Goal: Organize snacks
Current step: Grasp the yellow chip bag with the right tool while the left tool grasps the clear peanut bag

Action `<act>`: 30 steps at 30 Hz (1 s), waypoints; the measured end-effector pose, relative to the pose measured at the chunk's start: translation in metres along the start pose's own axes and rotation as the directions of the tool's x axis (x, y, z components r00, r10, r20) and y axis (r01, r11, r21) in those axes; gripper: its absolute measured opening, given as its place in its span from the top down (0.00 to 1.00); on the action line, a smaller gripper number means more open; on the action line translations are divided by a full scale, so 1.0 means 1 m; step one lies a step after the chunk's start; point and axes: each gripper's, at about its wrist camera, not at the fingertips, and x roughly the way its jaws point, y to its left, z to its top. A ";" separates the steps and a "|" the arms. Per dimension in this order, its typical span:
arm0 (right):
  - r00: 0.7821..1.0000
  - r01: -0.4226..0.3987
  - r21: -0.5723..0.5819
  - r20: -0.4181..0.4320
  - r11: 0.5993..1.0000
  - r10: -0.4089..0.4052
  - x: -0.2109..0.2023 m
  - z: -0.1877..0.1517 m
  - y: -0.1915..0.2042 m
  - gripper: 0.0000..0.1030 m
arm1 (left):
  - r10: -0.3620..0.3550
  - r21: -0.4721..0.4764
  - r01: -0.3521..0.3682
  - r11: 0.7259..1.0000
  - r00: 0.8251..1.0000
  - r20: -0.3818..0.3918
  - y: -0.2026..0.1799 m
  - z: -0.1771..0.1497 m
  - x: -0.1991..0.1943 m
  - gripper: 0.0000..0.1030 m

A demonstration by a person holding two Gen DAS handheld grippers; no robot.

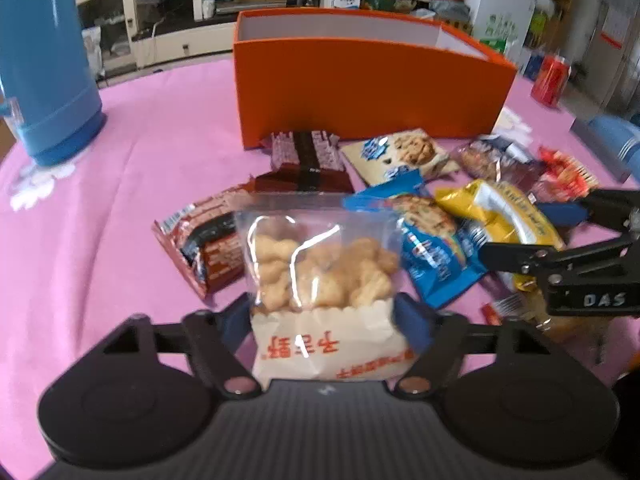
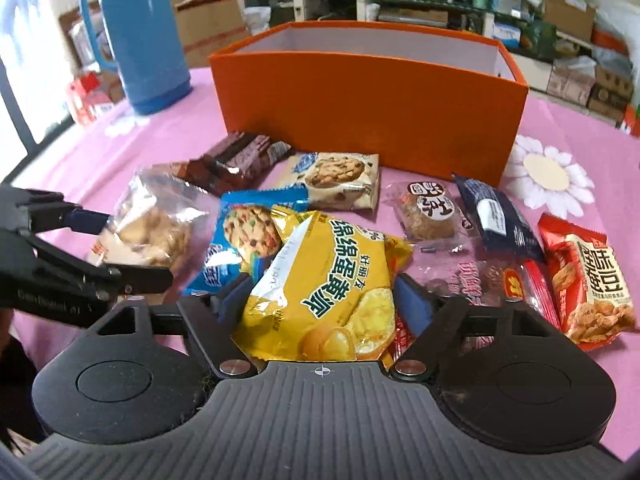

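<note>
My left gripper [image 1: 324,320] is shut on a clear bag of puffed snacks [image 1: 320,264] with a paper label, held upright above the pile. The right wrist view shows this same bag [image 2: 152,224] at the left, between the left gripper's fingers [image 2: 88,216]. My right gripper [image 2: 324,300] is shut on a yellow cake packet [image 2: 320,280], its blue pads [image 2: 412,300] pressing both sides. That packet [image 1: 504,208] lies at the right of the left wrist view. Behind the pile stands an open orange box [image 2: 360,100], also in the left wrist view [image 1: 360,92].
Several more snack packets lie on the pink tablecloth [image 1: 140,168]: chocolate bars [image 1: 308,152], cookie packs [image 2: 340,176], a blue cookie pack [image 2: 240,240], a red packet [image 2: 588,280]. A blue thermos [image 2: 140,32] stands at the far left, a red can [image 1: 552,80] at the far right.
</note>
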 end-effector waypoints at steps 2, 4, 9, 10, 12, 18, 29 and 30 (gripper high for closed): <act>1.000 0.000 -0.002 0.025 1.000 0.000 -0.008 0.000 -0.002 0.55 | 0.005 -0.013 -0.005 1.000 1.000 0.009 0.003 0.000 -0.004 0.40; 0.998 -0.022 0.027 0.067 0.999 0.021 -0.019 0.002 -0.010 0.68 | 0.022 -0.031 -0.022 0.999 1.000 0.014 0.007 0.000 -0.008 0.40; 0.992 -0.060 0.091 0.117 0.994 0.049 -0.036 0.004 -0.024 0.72 | -0.010 -0.102 0.016 0.995 0.998 0.062 0.017 0.004 -0.024 0.40; 0.992 -0.050 0.083 0.119 0.995 0.040 -0.037 0.003 -0.023 0.72 | -0.003 -0.100 0.009 0.995 0.998 0.061 0.016 0.005 -0.024 0.40; 0.994 -0.052 0.064 0.100 0.997 0.045 -0.034 0.002 -0.021 0.71 | -0.003 -0.089 0.005 0.996 1.000 0.025 0.014 0.005 -0.017 0.40; 0.998 -0.051 0.055 0.031 0.997 0.049 -0.020 -0.004 -0.021 0.53 | 0.026 -0.038 -0.026 0.999 1.000 -0.011 0.007 -0.001 -0.007 0.27; 1.000 -0.005 -0.026 -0.015 1.000 0.004 -0.009 -0.009 -0.008 0.67 | 0.044 -0.016 -0.044 0.999 0.999 -0.010 0.005 -0.004 0.000 0.42; 1.000 -0.015 -0.001 -0.002 1.000 0.015 -0.013 -0.008 -0.013 0.70 | 0.058 -0.022 -0.058 0.998 0.998 -0.002 0.007 -0.003 -0.002 0.42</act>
